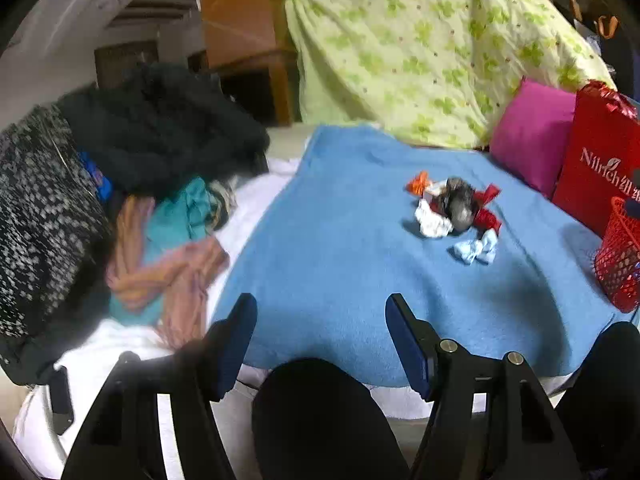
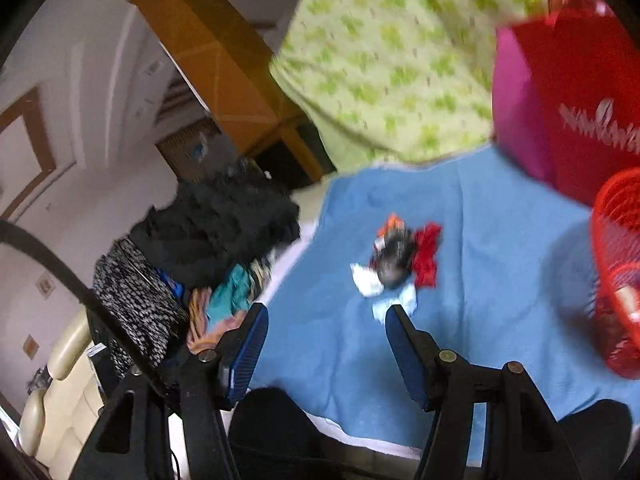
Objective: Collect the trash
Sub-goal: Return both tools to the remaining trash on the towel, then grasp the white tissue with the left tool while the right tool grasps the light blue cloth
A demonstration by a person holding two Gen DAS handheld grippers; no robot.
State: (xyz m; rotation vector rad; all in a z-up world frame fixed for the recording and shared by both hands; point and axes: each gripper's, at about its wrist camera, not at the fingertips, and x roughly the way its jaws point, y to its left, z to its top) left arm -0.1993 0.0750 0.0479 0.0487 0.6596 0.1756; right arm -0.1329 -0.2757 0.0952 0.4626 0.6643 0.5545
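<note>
Both tongs [image 1: 320, 312] [image 2: 326, 320] apart, empty — trash pile [image 1: 454, 210] on blue blanket [image 1: 340, 248] (red basket [image 1: 620, 256] beside) — clothes heap [image 1: 160, 184] leftward.

Each view rides on its own claw, looking forward and downward between two blue-padded fingers. The left wrist view, above the near edge of the fuzzy blue blanket [image 1: 340, 240], sits roughly level and is fairly sharp. The right wrist view is tilted and blurred, and closer to the small heap of crumpled wrappers and paper [image 2: 396, 264]. Both views share the blanket, that heap [image 1: 452, 212], the red mesh basket [image 1: 620, 256] [image 2: 620, 264], the dark pile of clothes [image 1: 160, 128] [image 2: 216, 224] and the green-flowered quilt [image 1: 420, 48] [image 2: 380, 60].
</note>
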